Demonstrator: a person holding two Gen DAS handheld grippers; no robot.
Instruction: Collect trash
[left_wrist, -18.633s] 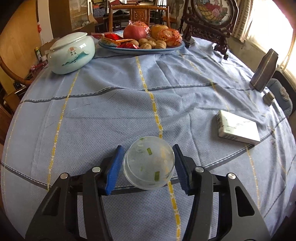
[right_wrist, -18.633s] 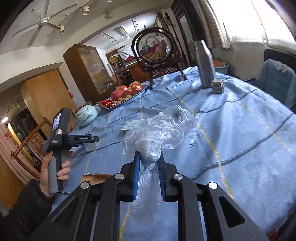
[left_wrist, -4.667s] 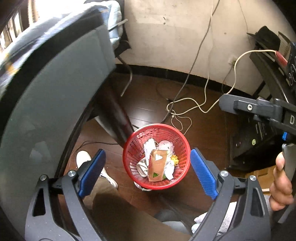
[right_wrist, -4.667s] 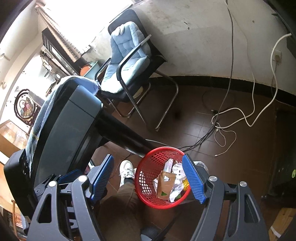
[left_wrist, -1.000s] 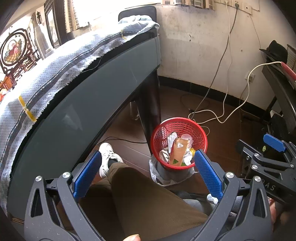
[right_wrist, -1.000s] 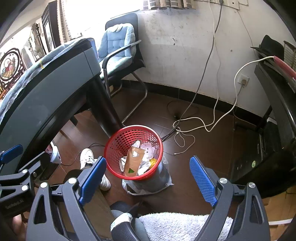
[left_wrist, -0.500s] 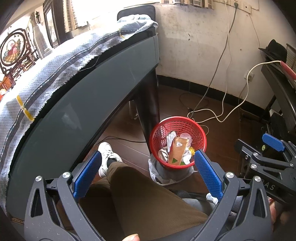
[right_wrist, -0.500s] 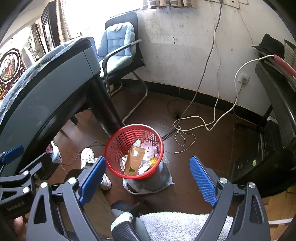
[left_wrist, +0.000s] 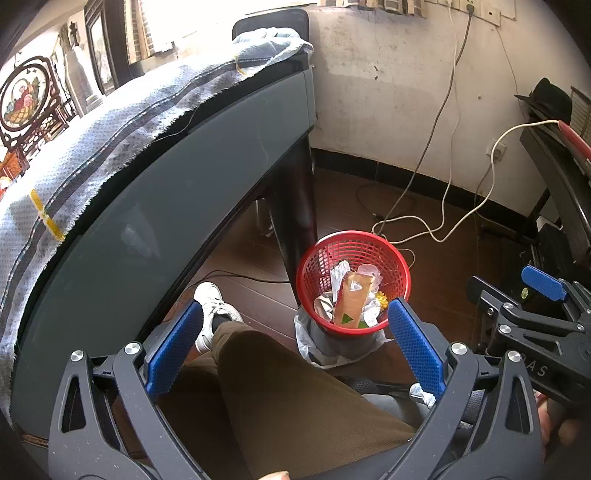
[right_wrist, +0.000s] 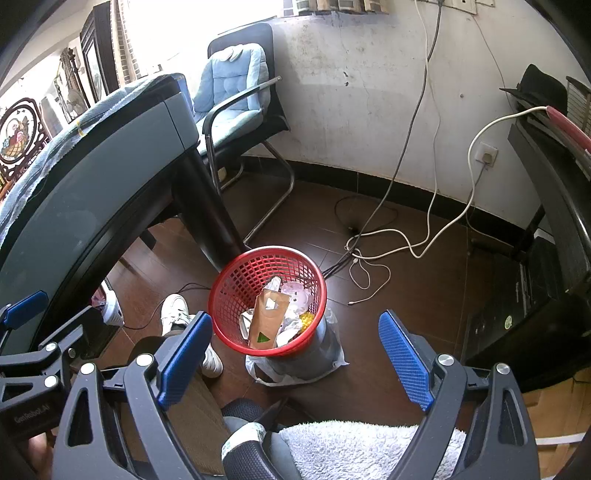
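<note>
Both the left claw (left_wrist: 291, 341) and the right claw (right_wrist: 295, 356) are spread wide and hold nothing, while the light, crinkly trash (right_wrist: 275, 314) sits in the red basket (right_wrist: 236, 280) on the floor, best pinched by an edge.

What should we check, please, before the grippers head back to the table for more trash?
1. Left gripper open and holding nothing: ok.
2. Right gripper open and holding nothing: ok.
3. Trash lies inside the red basket, brown carton included: ok.
4. Basket upright beside the table leg: ok.
5. Floor around the basket free of dropped trash: ok where visible.
6. Trash remaining on the tabletop: cannot tell, its surface is barely in view.
</note>
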